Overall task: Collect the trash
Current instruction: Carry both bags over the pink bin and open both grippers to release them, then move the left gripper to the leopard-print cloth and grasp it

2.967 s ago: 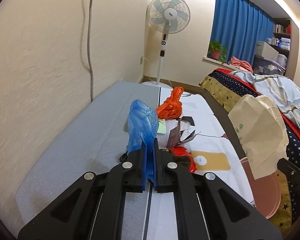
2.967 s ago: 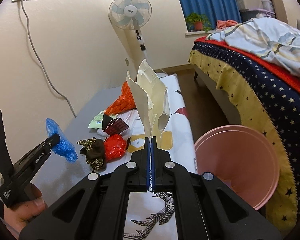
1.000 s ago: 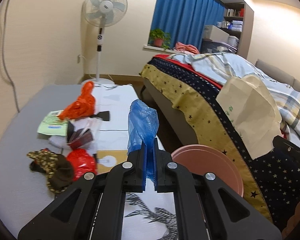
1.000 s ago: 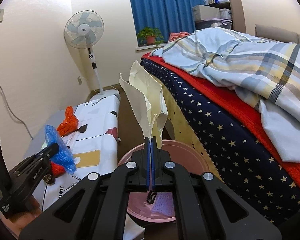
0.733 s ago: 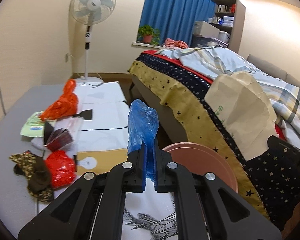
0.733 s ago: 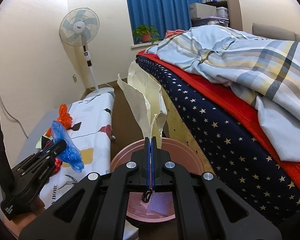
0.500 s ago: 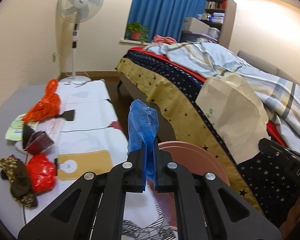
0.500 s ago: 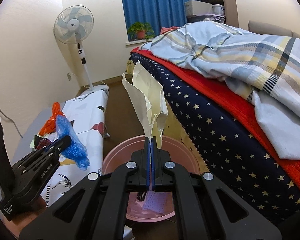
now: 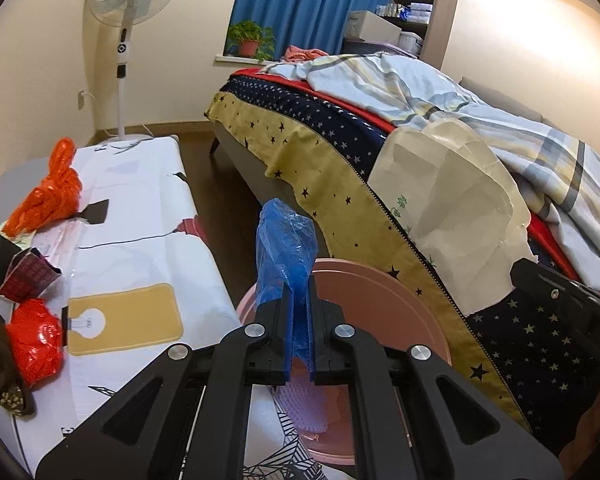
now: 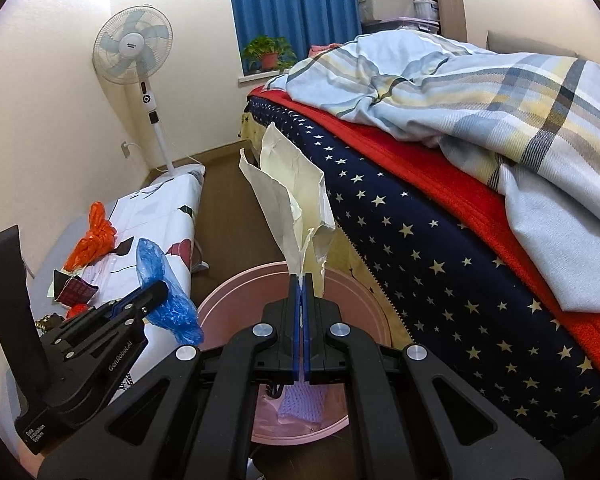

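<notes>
Jaws first: the left gripper is clamped nearly closed on a crumpled blue plastic bag, which stands up out of the pads toward twelve o'clock. The right gripper is pinched fully together on the lower corner of a torn cream paper bag, which rises from the pads toward eleven o'clock.

Directly beyond and below both pairs of jaws sits the pink bin, on the dark floor between the low mat-covered table and the bed. A pale purple knitted scrap already lies in its bottom. In the right wrist view the blue bag hangs at about nine o'clock from the right jaws, over or just outside the bin's near-left rim; I cannot tell which.

More litter lies on the table, at about nine o'clock in the left wrist view: an orange bag, a red wrapper, a dark patterned wrapper and a checked packet.

Judged from this, the step in hand is carrying two pieces to the bin, at the point of release. The next move calls for bringing each bag squarely above the opening before parting the jaws, since light plastic and paper may drift or cling to the pads; then going back for the table litter.
</notes>
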Demonstrator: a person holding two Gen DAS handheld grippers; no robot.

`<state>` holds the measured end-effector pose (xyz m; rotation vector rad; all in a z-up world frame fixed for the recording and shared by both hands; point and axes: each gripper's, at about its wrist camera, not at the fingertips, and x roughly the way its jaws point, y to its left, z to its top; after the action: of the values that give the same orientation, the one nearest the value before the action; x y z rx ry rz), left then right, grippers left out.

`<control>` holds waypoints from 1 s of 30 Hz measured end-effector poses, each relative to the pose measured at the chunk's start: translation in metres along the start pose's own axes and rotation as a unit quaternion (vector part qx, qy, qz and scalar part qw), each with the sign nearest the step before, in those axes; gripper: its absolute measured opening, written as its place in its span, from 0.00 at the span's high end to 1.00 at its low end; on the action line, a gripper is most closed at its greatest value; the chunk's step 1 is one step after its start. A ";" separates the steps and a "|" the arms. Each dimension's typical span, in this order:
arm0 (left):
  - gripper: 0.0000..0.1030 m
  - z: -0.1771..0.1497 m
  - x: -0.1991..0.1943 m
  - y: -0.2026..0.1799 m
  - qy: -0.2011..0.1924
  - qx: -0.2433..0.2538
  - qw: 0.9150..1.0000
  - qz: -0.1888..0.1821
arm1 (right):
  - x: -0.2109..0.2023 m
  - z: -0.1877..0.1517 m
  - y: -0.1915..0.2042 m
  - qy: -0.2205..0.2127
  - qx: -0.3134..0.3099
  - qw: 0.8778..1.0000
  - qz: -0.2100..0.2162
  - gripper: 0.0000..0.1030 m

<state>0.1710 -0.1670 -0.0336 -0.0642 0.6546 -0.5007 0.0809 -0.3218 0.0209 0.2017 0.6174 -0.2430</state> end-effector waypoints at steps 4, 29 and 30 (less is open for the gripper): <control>0.90 -0.001 0.007 -0.002 0.012 0.001 1.000 -0.005 | 0.002 0.000 -0.002 0.003 0.006 1.000 0.001 0.97; 0.63 -0.006 -0.046 0.031 -0.011 -0.023 0.999 0.047 | -0.012 -0.008 0.010 -0.022 0.008 1.000 -0.004 0.30; 0.58 -0.007 -0.050 0.034 -0.013 -0.022 0.998 0.055 | -0.013 -0.009 0.011 -0.024 0.008 1.000 -0.001 0.29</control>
<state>0.1469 -0.1134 -0.0183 -0.0765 0.6406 -0.3791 0.0694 -0.3068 0.0227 0.2098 0.5691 -0.2533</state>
